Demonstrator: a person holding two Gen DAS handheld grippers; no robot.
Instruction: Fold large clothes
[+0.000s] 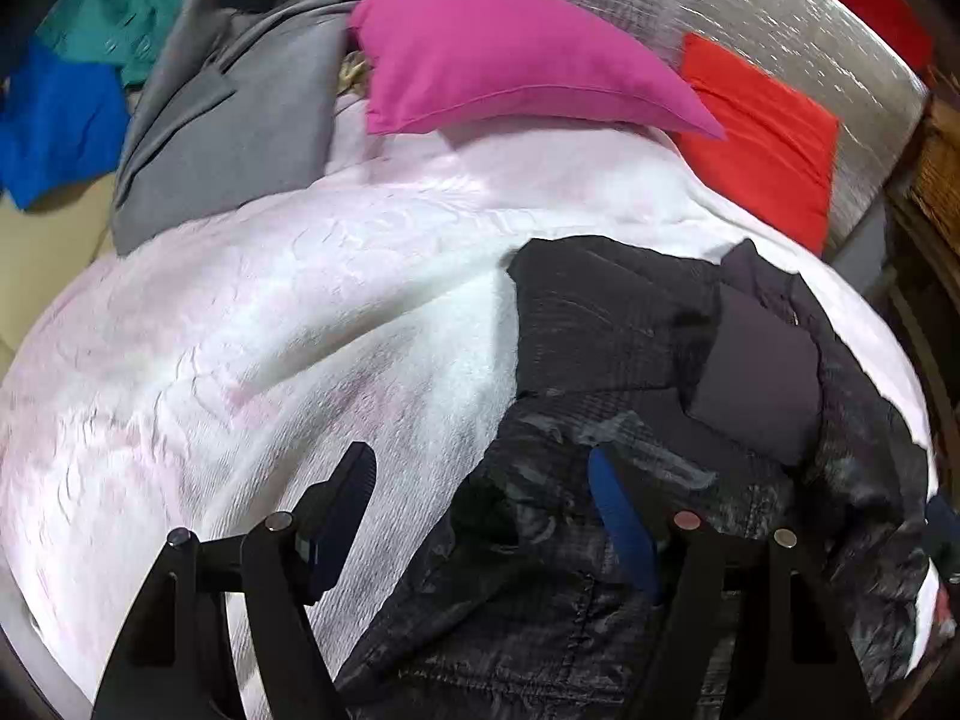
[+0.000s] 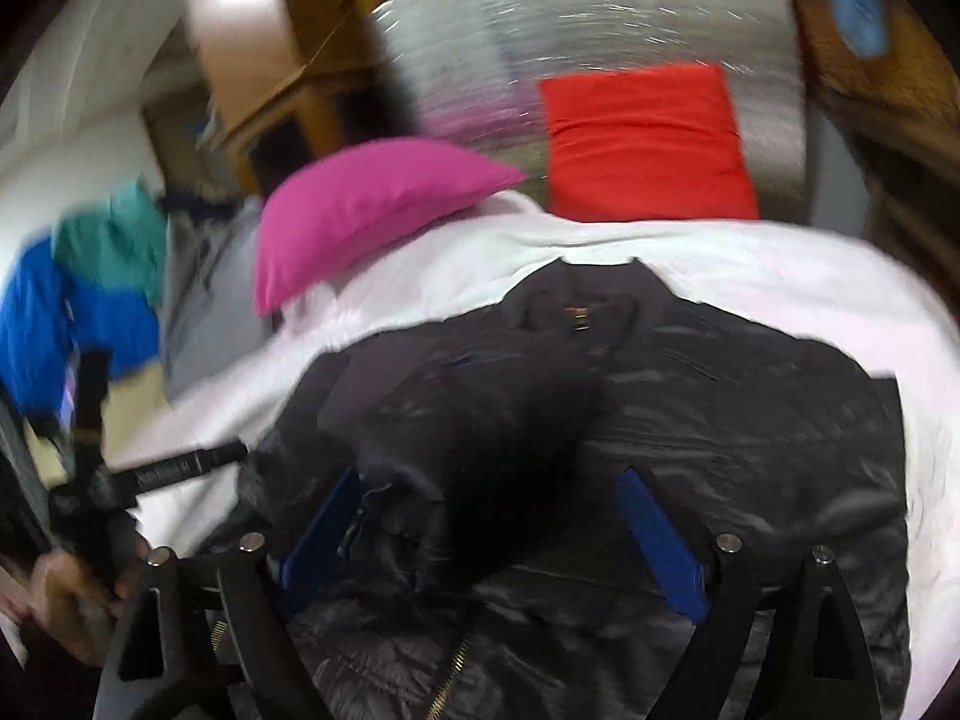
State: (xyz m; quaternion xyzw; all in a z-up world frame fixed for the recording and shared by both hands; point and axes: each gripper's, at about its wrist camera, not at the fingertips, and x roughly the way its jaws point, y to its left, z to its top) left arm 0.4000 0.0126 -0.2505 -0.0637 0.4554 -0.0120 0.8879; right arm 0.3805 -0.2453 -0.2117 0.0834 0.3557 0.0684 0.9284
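A black shiny jacket [image 1: 630, 360] lies on a white bedspread [image 1: 270, 330], a dark sleeve folded across its chest. My left gripper [image 1: 480, 474] is open over the jacket's left edge, one finger above the bedspread and the other above the jacket, with nothing gripped. In the right wrist view the jacket [image 2: 720, 420] lies collar away from me, its gold zipper near the bottom. My right gripper [image 2: 489, 492] is open above it. A bunched fold of the jacket rises between its blue pads, which do not press on it.
A pink pillow [image 1: 510, 54] and a red pillow [image 1: 762, 144] lean at the silver headboard [image 1: 750, 0]. A folded grey garment [image 1: 240, 120] lies at the far left, with blue and teal clothes [image 1: 54, 120] beyond it. A person's hand [image 2: 72, 594] holds a tool at the left.
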